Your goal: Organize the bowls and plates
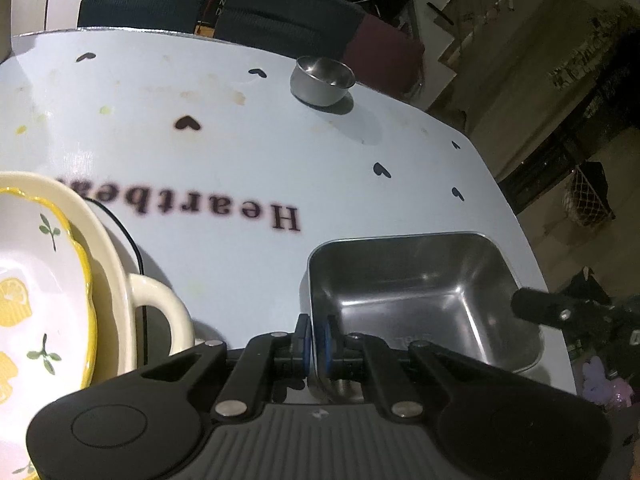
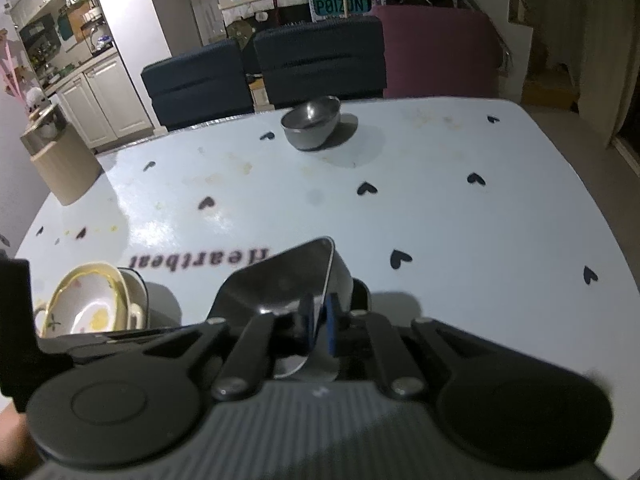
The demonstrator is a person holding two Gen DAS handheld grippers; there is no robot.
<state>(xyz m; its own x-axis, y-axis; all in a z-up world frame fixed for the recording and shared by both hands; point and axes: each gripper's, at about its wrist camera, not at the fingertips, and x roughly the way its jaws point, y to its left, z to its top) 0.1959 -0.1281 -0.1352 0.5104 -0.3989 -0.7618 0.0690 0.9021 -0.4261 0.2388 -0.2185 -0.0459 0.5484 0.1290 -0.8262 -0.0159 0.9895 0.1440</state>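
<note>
Square steel tray (image 1: pixel 424 300) being held by both grippers at opposite rims.
Left gripper (image 1: pixel 316 340) is pinching the near-left wall, right gripper (image 2: pixel 319 326) pinching the far-side rim (tray tilting above the table (image 2: pixel 480 220)); stacked ceramic bowls (image 1: pixel 48 280) are sitting to its left, nearer the left hand.

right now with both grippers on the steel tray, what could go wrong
1. Both the left gripper and right gripper pinch only the thin rim of the steel tray; uneven pulls could twist it loose.
2. The tray sits near the table edge and could fall.
3. Swinging it left may hit the stacked dishes.
</note>
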